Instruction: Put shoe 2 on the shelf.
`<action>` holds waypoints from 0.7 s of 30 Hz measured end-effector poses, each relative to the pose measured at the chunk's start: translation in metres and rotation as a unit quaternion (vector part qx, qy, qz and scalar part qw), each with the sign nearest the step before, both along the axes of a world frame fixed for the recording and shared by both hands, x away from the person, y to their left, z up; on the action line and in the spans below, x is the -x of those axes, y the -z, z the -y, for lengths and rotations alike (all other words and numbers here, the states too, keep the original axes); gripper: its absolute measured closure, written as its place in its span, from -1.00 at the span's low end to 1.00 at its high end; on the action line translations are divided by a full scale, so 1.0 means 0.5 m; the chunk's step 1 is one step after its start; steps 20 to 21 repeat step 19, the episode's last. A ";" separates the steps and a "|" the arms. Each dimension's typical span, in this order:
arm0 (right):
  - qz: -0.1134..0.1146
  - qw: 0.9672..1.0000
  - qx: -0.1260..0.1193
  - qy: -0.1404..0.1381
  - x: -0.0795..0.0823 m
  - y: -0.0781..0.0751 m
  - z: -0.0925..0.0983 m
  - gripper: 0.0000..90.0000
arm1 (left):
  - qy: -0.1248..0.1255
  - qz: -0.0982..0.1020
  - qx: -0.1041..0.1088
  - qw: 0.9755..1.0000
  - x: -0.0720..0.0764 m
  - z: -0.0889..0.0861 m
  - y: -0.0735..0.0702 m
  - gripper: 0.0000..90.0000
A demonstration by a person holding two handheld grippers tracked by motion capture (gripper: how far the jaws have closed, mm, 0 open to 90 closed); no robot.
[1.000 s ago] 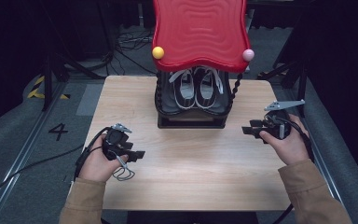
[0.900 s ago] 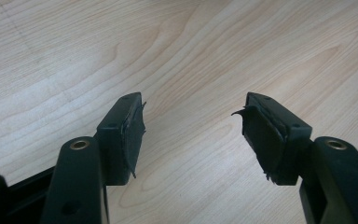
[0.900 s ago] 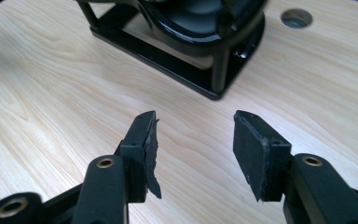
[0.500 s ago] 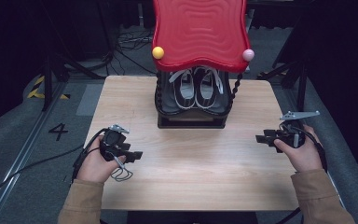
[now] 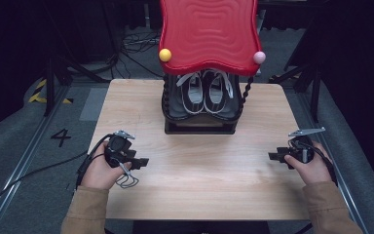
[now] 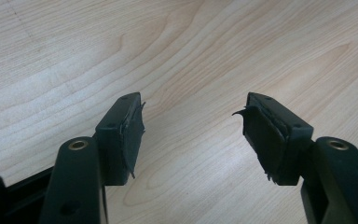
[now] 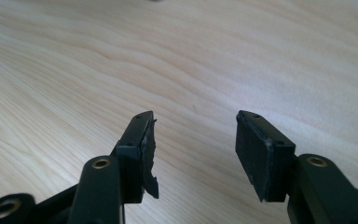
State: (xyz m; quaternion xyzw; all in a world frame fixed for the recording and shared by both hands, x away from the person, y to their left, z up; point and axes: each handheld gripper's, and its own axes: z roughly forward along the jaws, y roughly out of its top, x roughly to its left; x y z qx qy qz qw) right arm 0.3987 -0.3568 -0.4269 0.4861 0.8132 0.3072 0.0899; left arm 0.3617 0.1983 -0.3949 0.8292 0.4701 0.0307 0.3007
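At twelve o'clock on the table (image 5: pixel 195 170), in the high view, a pair of sneakers (image 5: pixel 204 92) sits in a black stand (image 5: pixel 199 119) under a red wavy panel (image 5: pixel 207 34), seemingly placed already. Left claw (image 5: pixel 140 163) at eight o'clock, right claw (image 5: pixel 274 156) at four, well apart from it. Left gripper view: jaws spread, empty, over bare wood. Right gripper view: likewise parted, empty; nothing obstructs.

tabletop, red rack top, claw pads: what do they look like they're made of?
Tabletop: pale wood or wood-look laminate, matte, with grain lines plain in both gripper views. Red rack top: probably moulded plastic, glossy, with rippled ridges catching light. Left claw and right claw pads: soft black rubber or foam, dull, with torn, frayed edges.
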 end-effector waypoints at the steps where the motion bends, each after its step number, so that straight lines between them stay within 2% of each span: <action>1: -0.007 1.000 0.006 0.001 -0.001 0.008 0.000 0.07 | 0.001 0.000 -0.001 1.000 -0.001 0.000 0.001 -0.14; 13: -0.036 0.999 0.023 -0.016 -0.001 0.064 -0.018 0.03 | 0.004 -0.011 -0.004 1.000 -0.008 0.003 0.013 -0.14; 16: -0.019 0.999 0.030 -0.025 0.001 0.069 -0.024 -0.03 | 0.006 -0.011 -0.004 1.000 -0.009 0.006 0.015 -0.15; 19: 0.011 0.999 0.038 -0.030 0.002 0.074 -0.027 -0.11 | 0.008 -0.011 -0.004 1.000 -0.011 0.009 0.015 -0.15; 21: 0.011 0.999 0.038 -0.030 0.002 0.074 -0.027 -0.11 | 0.008 -0.011 -0.004 1.000 -0.011 0.009 0.015 -0.15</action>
